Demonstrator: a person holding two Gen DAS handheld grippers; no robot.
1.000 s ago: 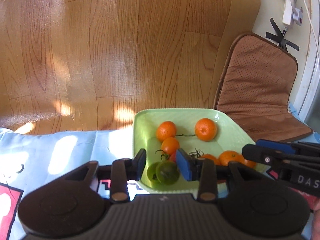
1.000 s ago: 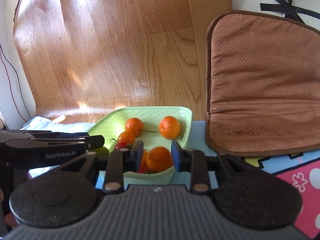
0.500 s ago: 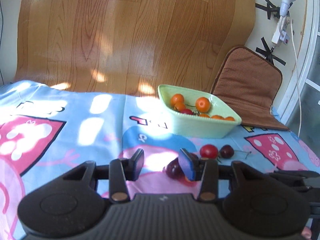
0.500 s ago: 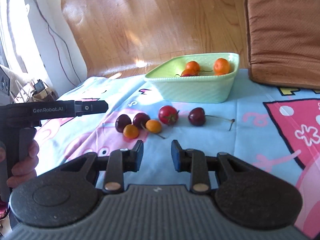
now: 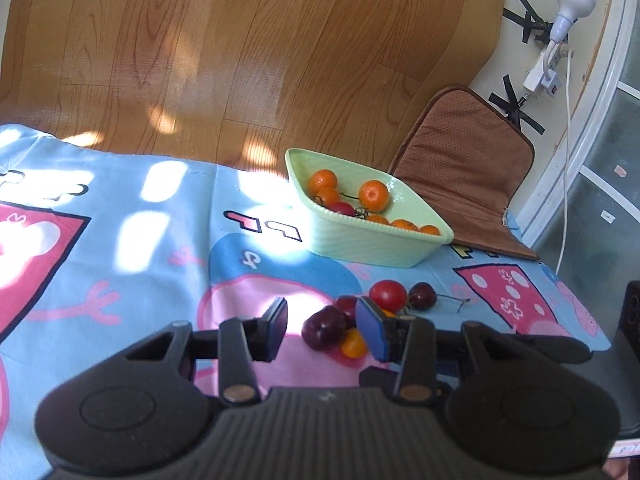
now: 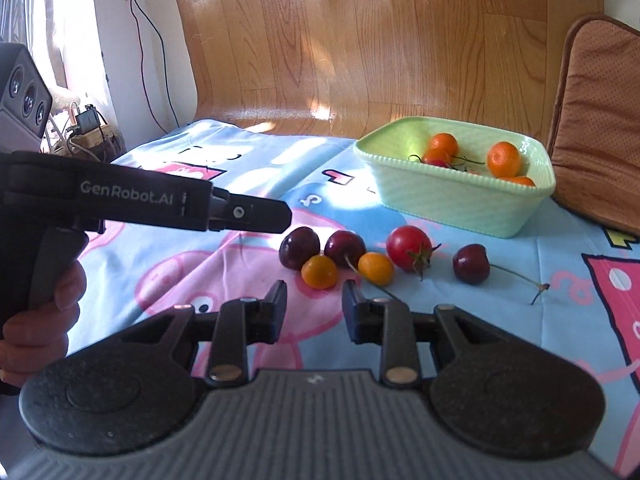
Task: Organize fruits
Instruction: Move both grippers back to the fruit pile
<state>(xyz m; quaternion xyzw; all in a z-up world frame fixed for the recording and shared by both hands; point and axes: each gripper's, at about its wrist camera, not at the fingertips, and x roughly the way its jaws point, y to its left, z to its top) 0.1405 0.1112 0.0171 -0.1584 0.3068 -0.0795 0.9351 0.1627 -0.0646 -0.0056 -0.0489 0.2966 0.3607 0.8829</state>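
A pale green bowl (image 5: 372, 246) (image 6: 460, 204) on the cartoon cloth holds several oranges (image 5: 374, 195) and a red tomato (image 5: 341, 208). Loose fruit lies in front of it: dark cherries (image 6: 299, 247) (image 6: 471, 264), two small orange fruits (image 6: 319, 272) (image 6: 375, 268) and a red tomato (image 6: 409, 248). My left gripper (image 5: 322, 326) is open just above a dark cherry (image 5: 324, 328). It also shows in the right wrist view (image 6: 256, 218), left of the fruit. My right gripper (image 6: 314, 312) is open and empty, just short of the small orange fruits.
A brown cushion (image 5: 464, 168) (image 6: 596, 120) lies behind and right of the bowl. Wooden floor (image 5: 240, 48) lies beyond the cloth's far edge. A power strip with a bulb (image 5: 560, 32) hangs on the right wall. Cables and a box (image 6: 90, 120) sit at far left.
Both grippers pulled back from the bowl, each leaving its fruit there, and came toward the loose fruit on the cloth. The left gripper now hovers over a dark cherry.
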